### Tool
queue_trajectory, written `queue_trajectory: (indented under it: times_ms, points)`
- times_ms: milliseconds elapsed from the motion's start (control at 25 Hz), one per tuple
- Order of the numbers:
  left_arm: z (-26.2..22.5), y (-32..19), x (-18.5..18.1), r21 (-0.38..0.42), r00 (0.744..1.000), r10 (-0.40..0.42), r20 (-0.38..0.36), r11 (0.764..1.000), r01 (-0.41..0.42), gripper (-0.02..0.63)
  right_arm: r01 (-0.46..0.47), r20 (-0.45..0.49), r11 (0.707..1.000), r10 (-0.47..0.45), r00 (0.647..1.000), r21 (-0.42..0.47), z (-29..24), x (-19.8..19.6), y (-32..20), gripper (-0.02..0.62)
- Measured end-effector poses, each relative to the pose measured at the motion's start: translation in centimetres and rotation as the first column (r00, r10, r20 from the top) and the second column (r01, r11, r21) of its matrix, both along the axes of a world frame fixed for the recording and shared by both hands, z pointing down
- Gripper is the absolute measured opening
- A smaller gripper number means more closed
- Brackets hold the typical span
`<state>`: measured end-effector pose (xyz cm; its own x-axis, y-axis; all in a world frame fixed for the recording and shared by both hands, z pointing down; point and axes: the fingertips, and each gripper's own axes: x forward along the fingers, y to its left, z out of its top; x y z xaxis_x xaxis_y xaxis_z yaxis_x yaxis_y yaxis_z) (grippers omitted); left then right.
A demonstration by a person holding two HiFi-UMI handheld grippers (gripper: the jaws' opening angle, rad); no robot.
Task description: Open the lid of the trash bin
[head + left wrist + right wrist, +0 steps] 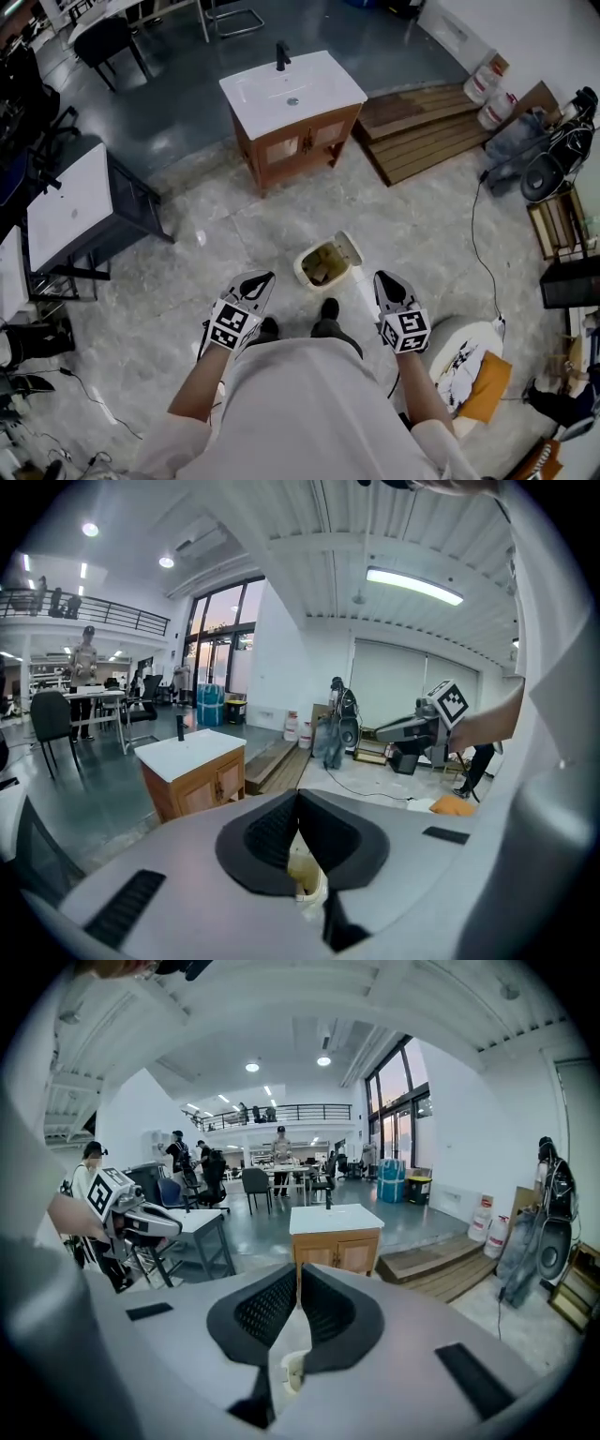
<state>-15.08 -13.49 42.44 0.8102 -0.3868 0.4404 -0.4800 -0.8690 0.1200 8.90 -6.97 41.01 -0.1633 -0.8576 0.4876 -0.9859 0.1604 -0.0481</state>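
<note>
Far across the pale marble-tiled floor we see a brown wooden vanity cabinet with a white basin top. Near our feet sits the small cream plastic trash bin, lid raised. Left gripper and right gripper flank it, both empty, jaws pressed together.

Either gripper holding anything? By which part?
Nothing is held. The left gripper and right gripper are both shut and empty, clear of the trash bin, whose lid is open.
</note>
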Motion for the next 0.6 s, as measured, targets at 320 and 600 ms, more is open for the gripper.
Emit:
queue_trajectory:
  times_ms: [320,600]
  points:
    - [-0.7,0.5,-3.5,0.023,0.995,0.094,-0.03,0.995,-0.093,0.018,-0.129,-0.031,0.991,0.13,0.991,0.04,-2.1,-2.9,3.3,0.035]
    - [-2.1,1.6,-3.0,0.029,0.984,0.166,-0.06,0.986,-0.165,0.018,-0.21,-0.055,0.977,0.212,0.976,0.041,-3.4,-3.8,7.3,0.035]
